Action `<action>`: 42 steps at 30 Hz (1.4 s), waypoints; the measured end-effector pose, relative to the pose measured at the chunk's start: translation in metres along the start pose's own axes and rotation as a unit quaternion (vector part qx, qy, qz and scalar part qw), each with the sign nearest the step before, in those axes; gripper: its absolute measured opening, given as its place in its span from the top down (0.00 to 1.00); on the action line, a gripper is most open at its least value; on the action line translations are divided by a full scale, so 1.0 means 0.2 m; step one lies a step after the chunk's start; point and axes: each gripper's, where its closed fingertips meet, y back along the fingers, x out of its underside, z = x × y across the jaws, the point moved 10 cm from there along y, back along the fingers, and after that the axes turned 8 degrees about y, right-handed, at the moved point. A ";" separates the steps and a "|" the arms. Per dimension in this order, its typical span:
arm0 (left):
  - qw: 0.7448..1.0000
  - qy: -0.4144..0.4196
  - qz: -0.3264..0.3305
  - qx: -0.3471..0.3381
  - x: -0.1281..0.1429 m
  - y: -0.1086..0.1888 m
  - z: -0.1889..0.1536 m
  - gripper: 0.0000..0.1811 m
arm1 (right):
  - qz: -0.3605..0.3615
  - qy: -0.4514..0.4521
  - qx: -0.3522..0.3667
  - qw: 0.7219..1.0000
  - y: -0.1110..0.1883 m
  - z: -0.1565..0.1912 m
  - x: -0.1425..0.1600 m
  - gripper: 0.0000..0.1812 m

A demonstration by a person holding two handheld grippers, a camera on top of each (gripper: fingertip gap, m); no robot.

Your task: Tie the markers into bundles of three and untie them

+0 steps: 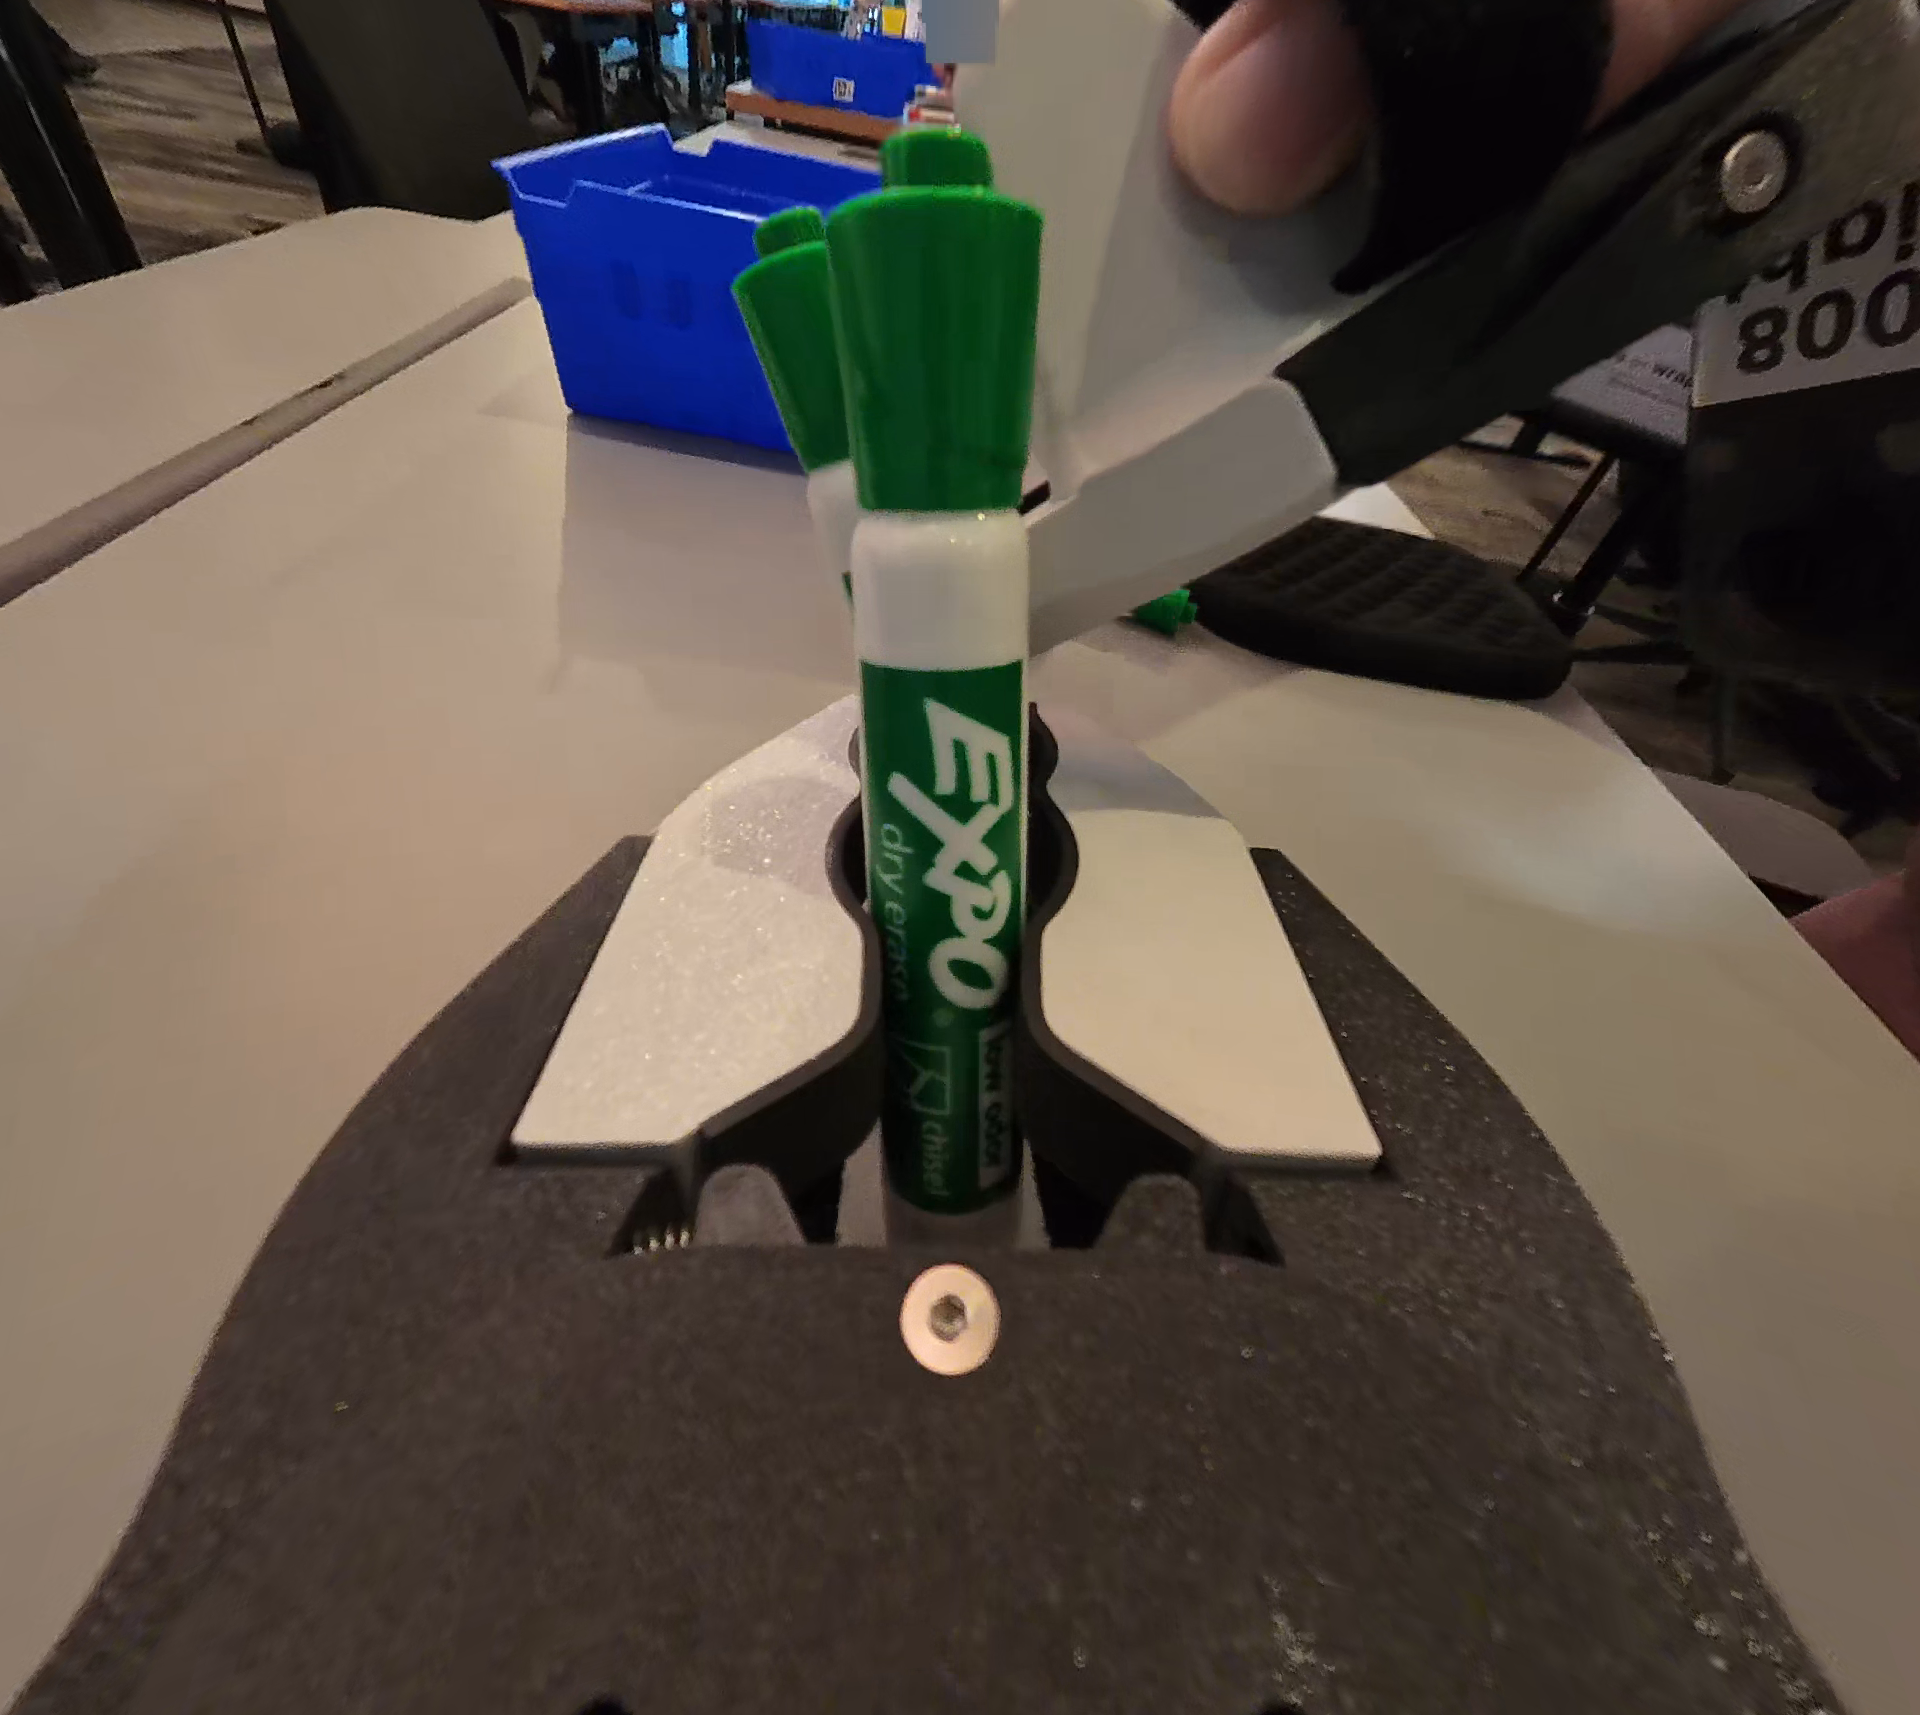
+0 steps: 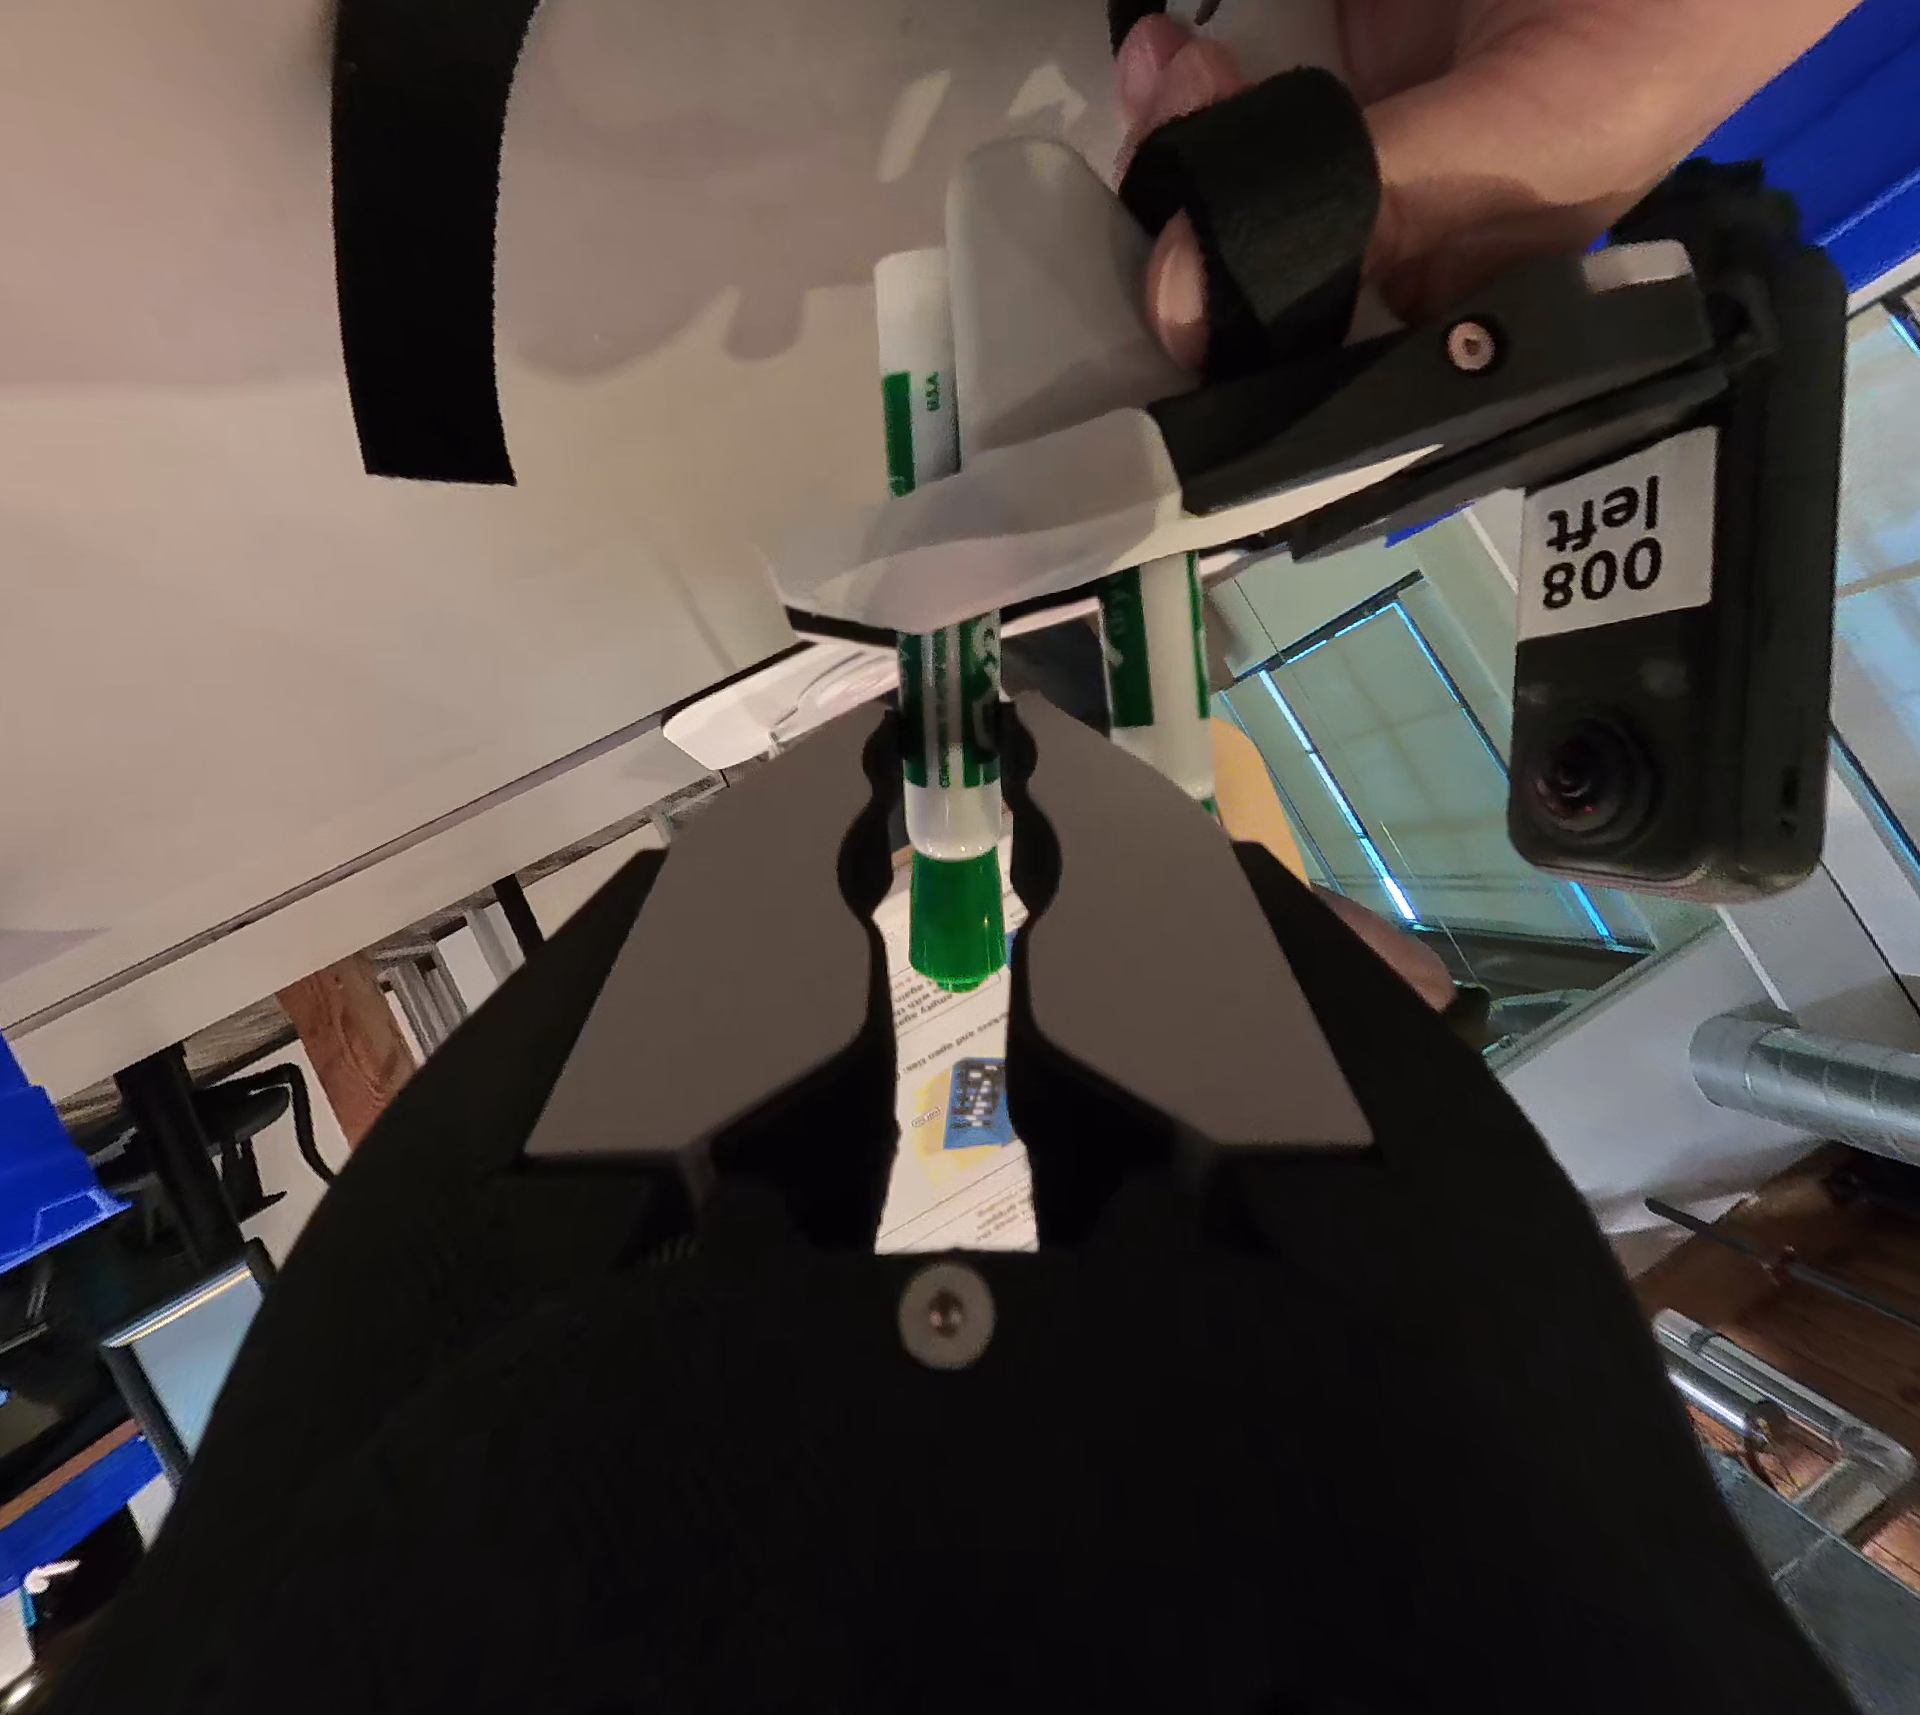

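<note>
Three green-capped white markers stand upright together above the table. In the left wrist view my left gripper [image 1: 940, 792] is shut on the front marker [image 1: 940, 886]; two more caps [image 1: 795, 346] show behind it. My right gripper [image 1: 1174, 439], held by a hand, reaches in from the upper right and meets the markers just below their caps. The right wrist view is upside down: my right gripper [image 2: 951, 761] is shut on one marker [image 2: 951, 818] near its green cap. The left gripper [image 2: 935, 564] clamps the bundle just beyond. Two other markers [image 2: 914, 398] flank it.
A blue bin [image 1: 665, 294] stands on the grey table [image 1: 312, 730] behind the markers. A curved black strap [image 2: 416, 211] lies on the table [image 2: 208, 574]. A small green piece [image 1: 1169, 611] lies near the table's right edge, by a black chair seat [image 1: 1382, 605]. Only a small space, under 4 cm, lies between the two pairs of fingers.
</note>
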 end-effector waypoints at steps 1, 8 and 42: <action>1.000 0.002 -0.003 0.003 0.00 0.00 0.00 0.87 | 0.001 0.002 0.001 1.000 0.00 0.00 0.00 0.89; 1.000 0.010 0.019 0.016 0.00 -0.01 -0.01 0.86 | -0.006 0.002 -0.012 1.000 0.01 0.00 -0.01 0.89; 0.997 -0.003 0.068 -0.035 0.00 0.01 0.01 0.92 | 0.029 0.021 0.040 0.999 0.00 0.00 -0.01 0.88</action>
